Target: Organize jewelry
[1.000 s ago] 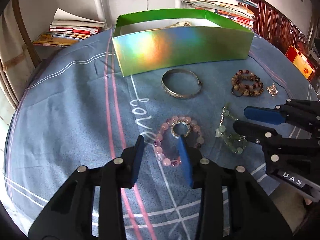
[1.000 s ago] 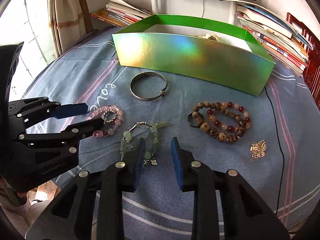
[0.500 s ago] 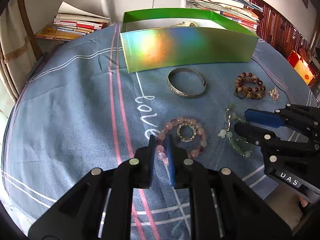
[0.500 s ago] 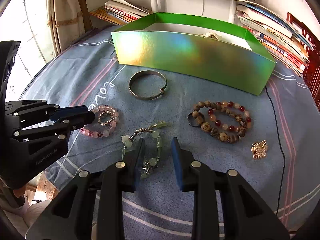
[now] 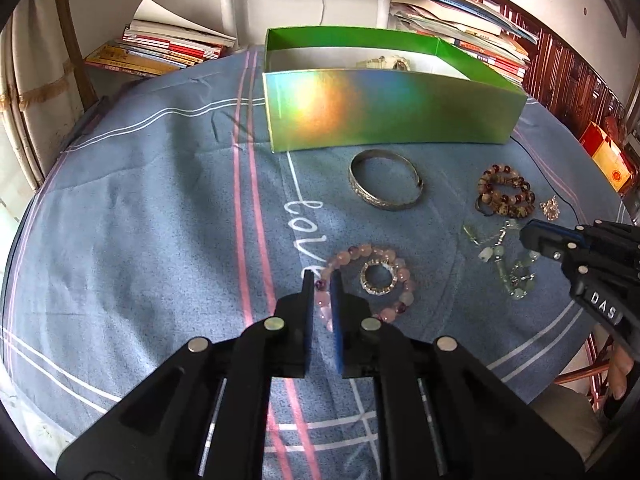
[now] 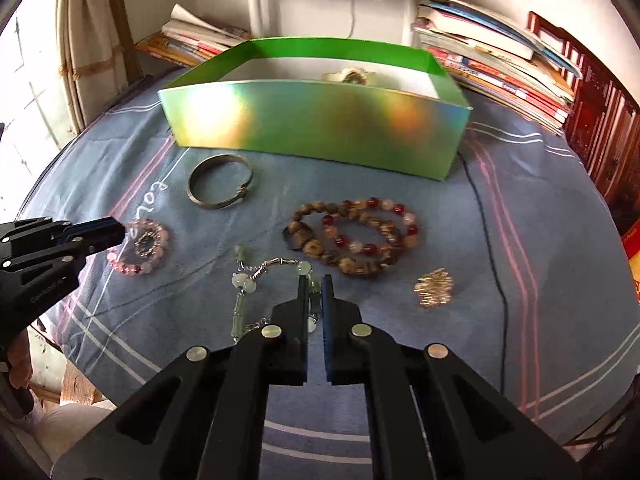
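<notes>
**Both grippers pinch bead bracelets on the blue cloth**

The left gripper (image 5: 321,280) has its fingers closing on the near left arc of the pink bead bracelet (image 5: 366,280), with pink beads caught between the blue pads. A small sparkly ring (image 5: 377,278) lies inside that bracelet's loop. The bracelet lies on the blue striped cloth (image 5: 160,220) that covers the surface, just right of the white "love" lettering.

The right gripper (image 6: 316,284) is clenched on the pale green bead bracelet (image 6: 244,284), with a green bead and a link gripped between its fingers; the rest of the strand lies loose on the cloth to the left of the fingers. This view is somewhat blurred.

Between the two bracelets and the box, a silver bangle (image 5: 385,185) lies flat. To its right sits a coiled brown and red bead bracelet (image 6: 356,236), and just beside that a small gold ornament (image 6: 434,286). A thin dark cord runs across the cloth near the ornament.

The green holographic box (image 5: 392,112) stands open at the far side of the cloth, with a pale piece of jewelry inside near its back wall. Stacks of books (image 5: 160,48) lie behind it.
</notes>
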`<state>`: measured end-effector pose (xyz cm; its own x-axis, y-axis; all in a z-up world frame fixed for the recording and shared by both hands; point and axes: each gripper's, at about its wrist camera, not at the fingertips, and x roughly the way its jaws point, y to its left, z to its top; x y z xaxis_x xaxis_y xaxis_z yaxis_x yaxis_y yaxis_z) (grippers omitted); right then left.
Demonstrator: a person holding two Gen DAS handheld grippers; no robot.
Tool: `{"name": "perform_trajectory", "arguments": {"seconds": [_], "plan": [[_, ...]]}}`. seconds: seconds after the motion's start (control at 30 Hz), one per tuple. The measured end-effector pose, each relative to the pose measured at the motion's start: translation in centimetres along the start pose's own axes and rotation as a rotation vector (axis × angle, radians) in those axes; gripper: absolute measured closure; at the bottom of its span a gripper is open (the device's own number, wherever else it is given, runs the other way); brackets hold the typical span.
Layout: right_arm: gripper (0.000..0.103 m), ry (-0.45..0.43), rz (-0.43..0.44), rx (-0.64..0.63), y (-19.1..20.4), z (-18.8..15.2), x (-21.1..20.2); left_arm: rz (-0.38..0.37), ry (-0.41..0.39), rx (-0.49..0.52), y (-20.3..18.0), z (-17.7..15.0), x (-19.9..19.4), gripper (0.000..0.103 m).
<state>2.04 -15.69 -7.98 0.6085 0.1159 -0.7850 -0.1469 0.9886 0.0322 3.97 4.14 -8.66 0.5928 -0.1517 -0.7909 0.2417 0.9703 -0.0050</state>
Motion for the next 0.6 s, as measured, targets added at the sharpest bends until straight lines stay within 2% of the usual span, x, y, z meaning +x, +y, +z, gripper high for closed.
{"name": "perform_trajectory", "arguments": {"seconds": [0.1, 0.27, 0.37, 0.43, 0.53, 0.6], "plan": [[0.097, -0.013, -0.048, 0.037, -1.8, 0.2, -0.5, 0.001, -0.028, -0.005, 0.2, 0.2, -0.8, 0.095], [0.095, 0.012, -0.065, 0.065, -3.2, -0.1, 0.0, 0.026, -0.012, -0.026, 0.7, 0.2, -0.2, 0.094], [0.092, -0.004, -0.105, 0.081, -4.2, -0.1, -0.5, 0.053, -0.019, -0.030, 0.8, 0.1, -0.3, 0.092], [0.091, -0.015, -0.143, 0.103, -5.2, 0.0, -0.9, 0.066, -0.024, -0.037, 0.9, 0.1, -0.3, 0.078], [0.091, -0.020, -0.179, 0.160, -7.1, -0.1, -1.4, 0.081, -0.031, -0.047, 1.0, 0.1, -0.4, 0.065], [0.085, -0.019, -0.176, 0.183, -7.8, -0.2, -1.7, 0.081, -0.032, -0.048, 0.9, 0.2, -0.3, 0.064]]}}
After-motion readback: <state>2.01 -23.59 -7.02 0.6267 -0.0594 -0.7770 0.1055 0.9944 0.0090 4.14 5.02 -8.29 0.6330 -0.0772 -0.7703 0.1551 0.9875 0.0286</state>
